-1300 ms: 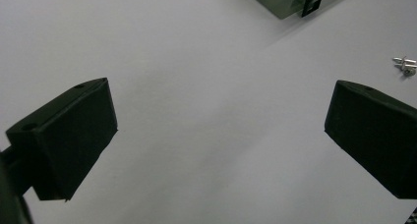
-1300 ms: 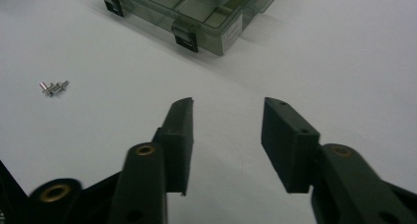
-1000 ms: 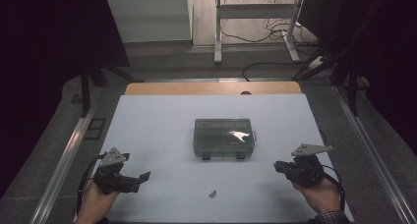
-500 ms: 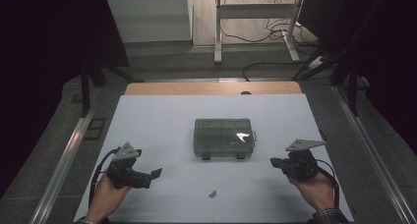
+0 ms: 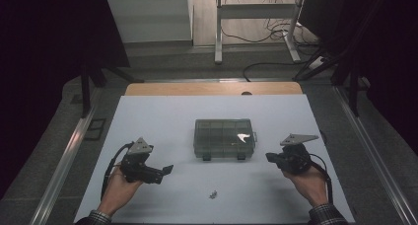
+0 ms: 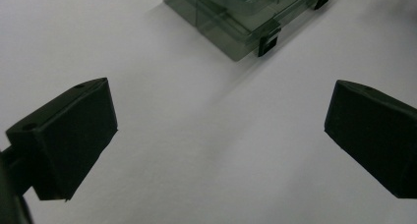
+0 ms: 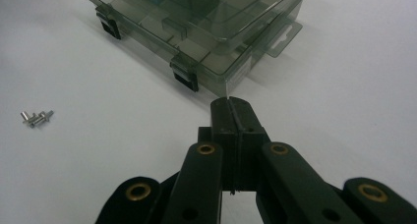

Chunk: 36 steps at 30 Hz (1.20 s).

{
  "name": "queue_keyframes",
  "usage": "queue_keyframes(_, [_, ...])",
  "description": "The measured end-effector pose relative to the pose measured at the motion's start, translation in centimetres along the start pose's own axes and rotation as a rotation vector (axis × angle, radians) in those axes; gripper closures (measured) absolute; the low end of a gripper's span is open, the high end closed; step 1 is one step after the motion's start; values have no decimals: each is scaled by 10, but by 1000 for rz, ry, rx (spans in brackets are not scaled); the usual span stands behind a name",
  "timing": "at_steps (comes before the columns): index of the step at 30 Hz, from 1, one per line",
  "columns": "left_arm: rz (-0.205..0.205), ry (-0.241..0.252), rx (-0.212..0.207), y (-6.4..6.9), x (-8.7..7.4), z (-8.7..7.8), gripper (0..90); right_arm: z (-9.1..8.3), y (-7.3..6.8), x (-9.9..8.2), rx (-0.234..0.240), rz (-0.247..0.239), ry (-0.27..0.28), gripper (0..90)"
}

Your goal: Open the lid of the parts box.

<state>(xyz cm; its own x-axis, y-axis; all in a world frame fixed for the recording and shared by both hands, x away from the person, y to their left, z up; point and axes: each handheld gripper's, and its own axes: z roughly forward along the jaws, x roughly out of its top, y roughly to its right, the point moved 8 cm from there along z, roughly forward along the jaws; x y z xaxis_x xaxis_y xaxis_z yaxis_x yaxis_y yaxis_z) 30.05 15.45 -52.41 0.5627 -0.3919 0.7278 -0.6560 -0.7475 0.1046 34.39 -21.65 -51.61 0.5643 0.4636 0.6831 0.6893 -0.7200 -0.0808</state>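
A smoky transparent compartment box (image 5: 224,138) with two black latches lies shut in the middle of the white table top (image 5: 162,116). A few small metal screws (image 5: 213,194) lie in front of it; in the right gripper view the screws (image 7: 35,118) sit at the left. My left gripper (image 5: 166,170) is left of the box, open and pointing toward it, with bare table between its jaws (image 6: 216,135) and the box (image 6: 236,17) ahead. My right gripper (image 5: 269,157) is shut on nothing just right of the box's front corner; its closed tips (image 7: 230,111) nearly reach the box (image 7: 206,27).
A wooden strip (image 5: 212,89) borders the table's far edge. Metal rails (image 5: 64,161) run along both sides. Beyond the table stand a desk frame (image 5: 256,22) and floor cables (image 5: 266,67). Dark surroundings flank the table.
Both hands have moved in toward the box, the left one farther, up and to the right. The right gripper's jaws have closed fully.
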Motion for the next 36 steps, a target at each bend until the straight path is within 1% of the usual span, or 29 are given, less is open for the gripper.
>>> queue_keyframes(1, [9, -3, -4, 2, 3, 3, 0, 3, 0, 2, 10, 10, 4, 888])
queue_keyframes(3, [17, -4, -5, 4, 7, 5, 0, 7, 0, 2, 12, 10, -2, 887])
queue_keyframes(4, [20, -5, -8, 5, 9, 7, 0, 9, 0, 2, 14, 7, -8, 887])
queue_keyframes(6, [32, -8, -6, 6, 11, 9, 0, 13, 0, 2, 5, -16, -21, 887])
queue_keyframes(11, [45, -8, -8, 9, 17, 15, 0, 20, -1, 3, 4, -24, -31, 887])
queue_keyframes(14, [56, -8, -8, 10, 21, 19, 0, 24, 0, 3, 1, -19, -45, 887])
queue_keyframes(18, [66, 0, -16, 12, 29, 26, 0, 33, 1, 3, 4, -10, -59, 887])
queue_keyframes(22, [67, 3, -23, 12, 34, 31, 0, 38, 3, 3, 7, -2, -60, 887])
queue_keyframes(25, [69, 4, -26, 12, 36, 34, 0, 41, 4, 2, 0, -4, -66, 887])
queue_keyframes(27, [72, 5, -26, 11, 38, 36, 0, 44, 4, 2, 9, -3, -64, 887])
queue_keyframes(31, [79, 7, -28, 10, 42, 41, 0, 51, 1, -2, 16, -21, -94, 887])
queue_keyframes(36, [80, 6, -29, 10, 42, 47, 0, 59, 0, -6, 2, -42, -129, 887])
